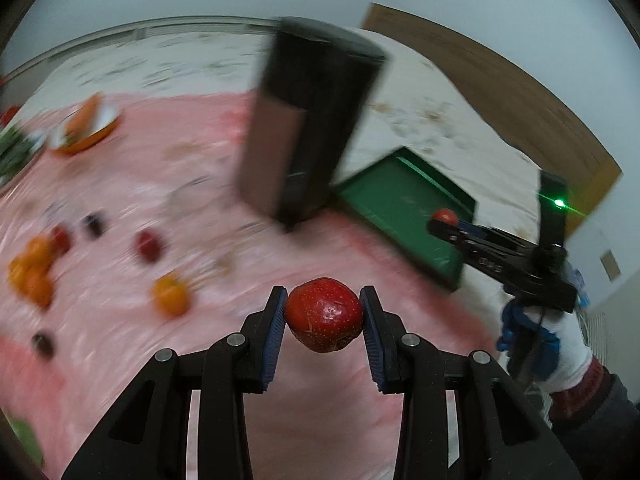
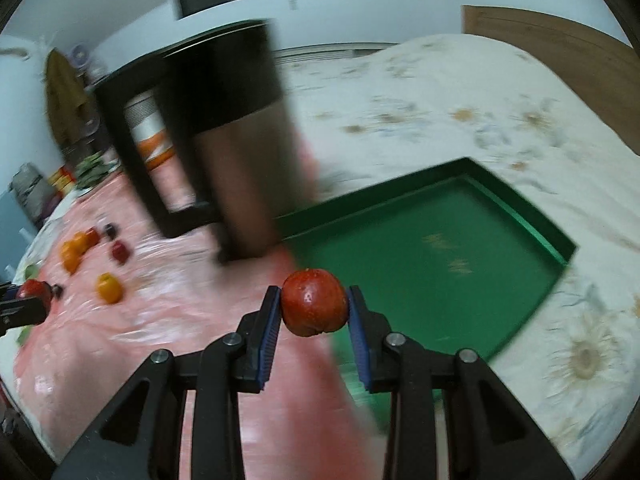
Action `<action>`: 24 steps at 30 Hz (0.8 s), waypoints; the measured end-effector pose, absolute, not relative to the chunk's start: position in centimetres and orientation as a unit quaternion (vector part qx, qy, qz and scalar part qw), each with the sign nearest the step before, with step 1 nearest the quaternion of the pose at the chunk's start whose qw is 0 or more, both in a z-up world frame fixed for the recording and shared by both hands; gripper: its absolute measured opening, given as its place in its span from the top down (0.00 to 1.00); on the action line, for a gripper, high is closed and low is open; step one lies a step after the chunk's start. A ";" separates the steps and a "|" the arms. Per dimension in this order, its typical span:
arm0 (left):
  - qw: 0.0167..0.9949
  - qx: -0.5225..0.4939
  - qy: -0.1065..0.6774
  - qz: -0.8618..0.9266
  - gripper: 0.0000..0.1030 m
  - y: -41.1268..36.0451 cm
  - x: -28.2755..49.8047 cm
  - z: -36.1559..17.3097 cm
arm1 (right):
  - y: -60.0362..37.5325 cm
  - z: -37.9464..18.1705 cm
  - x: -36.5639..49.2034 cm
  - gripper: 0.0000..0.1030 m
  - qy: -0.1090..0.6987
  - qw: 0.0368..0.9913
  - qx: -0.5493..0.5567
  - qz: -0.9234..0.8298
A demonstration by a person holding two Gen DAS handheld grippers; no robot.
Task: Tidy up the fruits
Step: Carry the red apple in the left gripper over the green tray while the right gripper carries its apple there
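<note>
**Asker:** Between the left gripper's [image 1: 323,312] blue pads, what is held?

**Describer:** A red fruit with pale speckles [image 1: 324,315], pinched at its widest part, one pad on each side. It hangs in the air above a pink sheet [image 1: 224,168] spread over a bed. The hold across the middle probably keeps a round, smooth fruit from slipping out.

**Asker:** And the right gripper [image 2: 314,310]?

**Describer:** Its fingers pinch a second red fruit [image 2: 314,307] the same way, over the near edge of a green tray [image 2: 516,204]. In the left view this gripper shows at far right, held by a white-gloved hand [image 1: 560,336], with the fruit at its tips in front of the tray.

**Asker:** Why the tray?

**Describer:** It lies open and looks bare on the flowered bedcover just beside the pink sheet, so I judge it the collecting place. Both fruits point roughly that way.

**Asker:** What remains loose?

**Describer:** Several orange fruits [image 1: 32,270], one more orange fruit [image 1: 171,294] apart from them, and small dark red ones [image 1: 149,246] scattered on the pink sheet, well away from the tray. A tall dark blurred object [image 1: 308,120] stands between them and the tray; I cannot tell what it is.
</note>
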State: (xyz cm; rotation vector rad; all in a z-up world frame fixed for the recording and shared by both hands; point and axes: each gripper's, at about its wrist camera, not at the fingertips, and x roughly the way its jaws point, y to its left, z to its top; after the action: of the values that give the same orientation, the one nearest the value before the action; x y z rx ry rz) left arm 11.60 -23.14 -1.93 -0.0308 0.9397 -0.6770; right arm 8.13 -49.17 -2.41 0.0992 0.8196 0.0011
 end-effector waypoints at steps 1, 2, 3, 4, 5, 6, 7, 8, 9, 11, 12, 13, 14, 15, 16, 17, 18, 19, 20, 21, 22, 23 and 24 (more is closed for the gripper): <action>0.833 -0.009 0.443 -0.331 0.69 -24.9 12.0 -1.8 | -50.6 -2.4 8.4 0.52 0.397 0.916 0.050 -0.011; 0.831 -0.004 0.442 -0.337 0.69 -26.2 12.3 -1.8 | -51.4 -2.5 8.5 0.52 0.396 0.917 0.050 -0.017; 0.829 0.000 0.441 -0.344 0.69 -27.9 12.8 -1.7 | -52.2 -2.5 8.6 0.52 0.396 0.917 0.049 -0.023; 0.827 0.000 0.441 -0.349 0.69 -29.1 13.2 -1.8 | -53.0 -2.6 8.8 0.52 0.395 0.917 0.049 -0.029; 0.823 -0.001 0.443 -0.355 0.69 -30.3 13.7 -1.9 | -53.7 -2.8 9.0 0.52 0.395 0.917 0.048 -0.034; 0.819 -0.001 0.446 -0.360 0.69 -31.8 14.4 -2.1 | -54.4 -3.0 9.1 0.52 0.395 0.917 0.049 -0.038; 0.818 0.000 0.447 -0.362 0.69 -33.0 14.9 -2.3 | -55.1 -3.2 9.4 0.52 0.395 0.916 0.050 -0.043; 0.817 0.003 0.448 -0.363 0.69 -34.0 15.3 -2.5 | -55.8 -3.4 9.6 0.52 0.395 0.916 0.049 -0.048; 0.816 0.006 0.451 -0.362 0.69 -35.1 15.9 -2.8 | -56.2 -3.7 9.8 0.52 0.396 0.915 0.049 -0.052; 0.812 0.008 0.459 -0.360 0.69 -37.2 17.2 -3.5 | -57.2 -4.3 10.4 0.52 0.398 0.914 0.048 -0.060; 0.812 0.010 0.461 -0.358 0.69 -38.3 17.8 -3.8 | -57.5 -4.5 10.7 0.52 0.398 0.914 0.045 -0.063; 0.812 0.013 0.464 -0.354 0.69 -39.3 18.4 -4.1 | -57.8 -4.8 11.0 0.52 0.399 0.914 0.041 -0.065; 0.810 0.015 0.468 -0.352 0.69 -40.2 19.0 -4.5 | -58.1 -5.0 11.3 0.52 0.400 0.913 0.037 -0.066; 0.809 0.019 0.472 -0.349 0.69 -41.0 19.5 -5.0 | -58.3 -5.3 11.6 0.52 0.400 0.913 0.035 -0.067; 0.809 0.026 0.477 -0.344 0.69 -41.9 20.1 -5.6 | -58.6 -5.6 12.0 0.52 0.402 0.913 0.033 -0.069; 0.807 0.030 0.481 -0.341 0.69 -42.5 20.4 -6.0 | -58.9 -5.9 12.4 0.52 0.403 0.912 0.031 -0.071; 0.805 0.034 0.487 -0.337 0.69 -43.1 20.8 -6.6 | -59.0 -6.1 12.7 0.52 0.403 0.912 0.030 -0.074; 0.804 0.039 0.493 -0.332 0.69 -43.7 21.2 -7.3 | -59.2 -6.3 13.0 0.52 0.404 0.911 0.030 -0.076; 0.803 0.045 0.496 -0.328 0.69 -44.1 21.3 -7.9 | -59.5 -6.6 13.4 0.52 0.404 0.911 0.033 -0.078; 0.802 0.053 0.498 -0.325 0.69 -44.6 21.4 -8.3 | -59.7 -6.8 13.7 0.52 0.404 0.911 0.034 -0.080; 0.802 0.062 0.500 -0.321 0.69 -45.1 21.5 -8.8 | -59.9 -7.0 14.0 0.52 0.405 0.910 0.034 -0.082; 0.801 0.070 0.502 -0.318 0.69 -45.4 21.6 -9.2 | -60.1 -7.3 14.3 0.52 0.408 0.908 0.033 -0.085; 0.800 0.078 0.504 -0.315 0.69 -45.8 21.7 -9.7 | -60.3 -7.5 14.5 0.52 0.411 0.907 0.032 -0.086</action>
State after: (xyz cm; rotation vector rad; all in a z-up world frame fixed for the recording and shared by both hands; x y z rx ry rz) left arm 21.72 -45.76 -9.74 0.1665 1.0816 -0.6756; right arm 14.48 -60.26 -7.53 0.0666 0.8489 -0.1778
